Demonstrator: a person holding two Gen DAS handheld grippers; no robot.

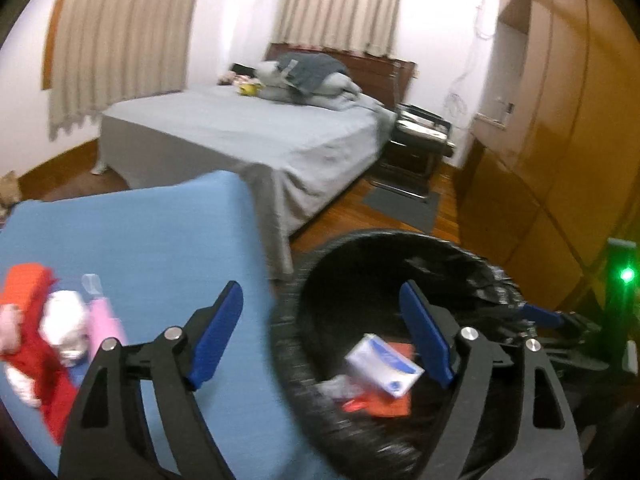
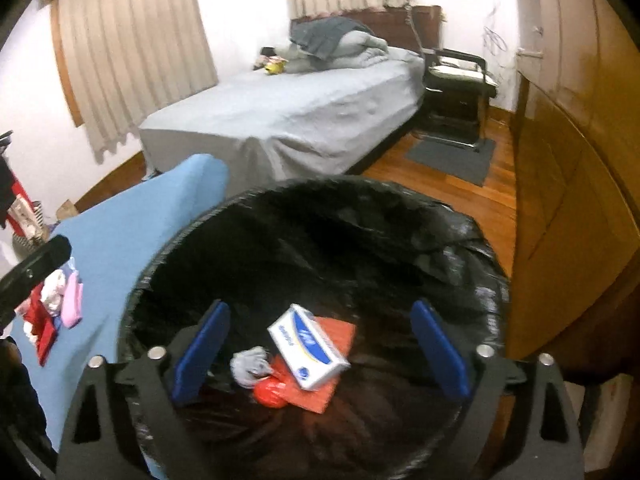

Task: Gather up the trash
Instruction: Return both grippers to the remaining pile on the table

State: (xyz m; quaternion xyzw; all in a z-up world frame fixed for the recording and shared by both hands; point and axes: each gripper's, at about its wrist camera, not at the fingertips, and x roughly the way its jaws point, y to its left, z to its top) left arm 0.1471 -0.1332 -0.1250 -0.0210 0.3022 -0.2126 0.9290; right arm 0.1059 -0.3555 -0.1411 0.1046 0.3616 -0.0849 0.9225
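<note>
Both my grippers, left (image 1: 322, 334) and right (image 2: 320, 346), hang with jaws apart over the bin (image 2: 460, 236); blurred table (image 1: 152, 232) trash may scatter if I grab hastily.

1. Pretty clearly a bedroom in someone's home: there's a bed (image 2: 288, 120) with a grey sheet and a rumpled duvet (image 2: 344, 46) piled by the dark wooden headboard (image 1: 380, 72).
2. Beige pleated curtains (image 2: 132, 56) hang against white walls.
3. Big glossy wooden wardrobe (image 1: 560, 128) along one side, wood floor (image 2: 452, 188) with a small grey mat (image 2: 456, 156).
</note>
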